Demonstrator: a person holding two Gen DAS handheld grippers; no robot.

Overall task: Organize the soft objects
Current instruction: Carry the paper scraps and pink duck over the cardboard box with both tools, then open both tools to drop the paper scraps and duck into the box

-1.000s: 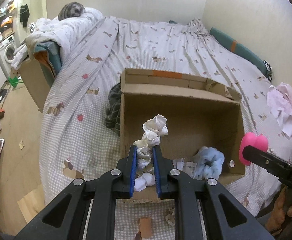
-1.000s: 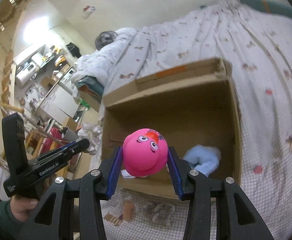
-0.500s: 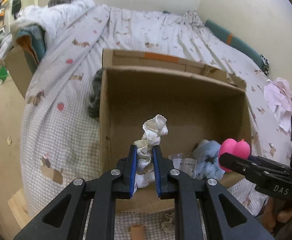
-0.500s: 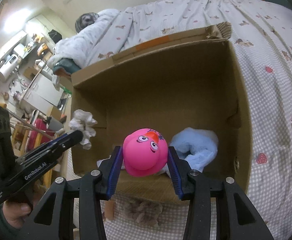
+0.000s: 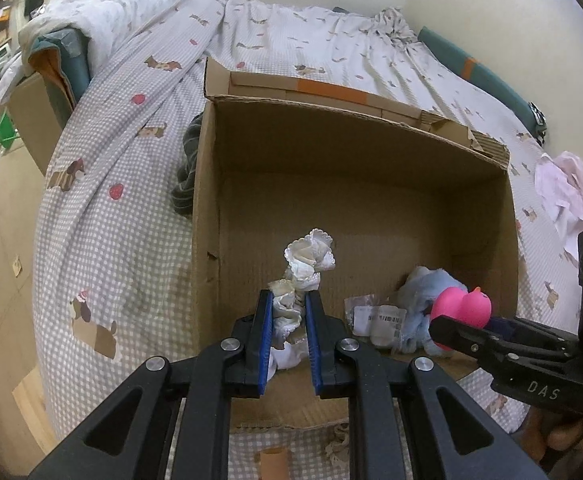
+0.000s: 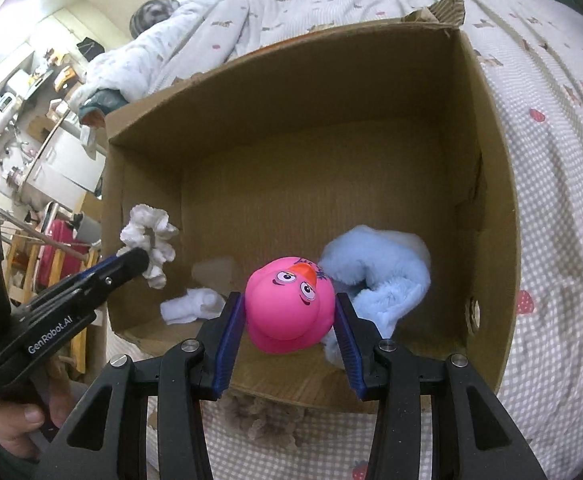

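Observation:
An open cardboard box [image 5: 203,216] [image 6: 499,264] sits on the bed. My left gripper [image 5: 288,300] is shut on a white frilly cloth [image 5: 309,256], held over the box's near left part; it also shows in the right wrist view [image 6: 149,240]. My right gripper [image 6: 289,312] is shut on a pink rubber duck [image 6: 289,304] over the box's near edge; the duck shows in the left wrist view [image 5: 461,306]. A light blue plush [image 6: 383,256] [image 5: 419,292] and a white sock [image 6: 191,306] lie in the box.
The bed [image 5: 131,128] has a grey checked cover. A dark striped garment [image 5: 185,176] lies left of the box and a pink-white cloth [image 5: 563,192] to its right. A beige fluffy item [image 6: 259,416] lies before the box. A quilt pile [image 5: 103,8] is at the far left.
Both grippers have moved forward and lower over the box's opening, each still holding its object. The duck and the frilly cloth now hang above the box's inside.

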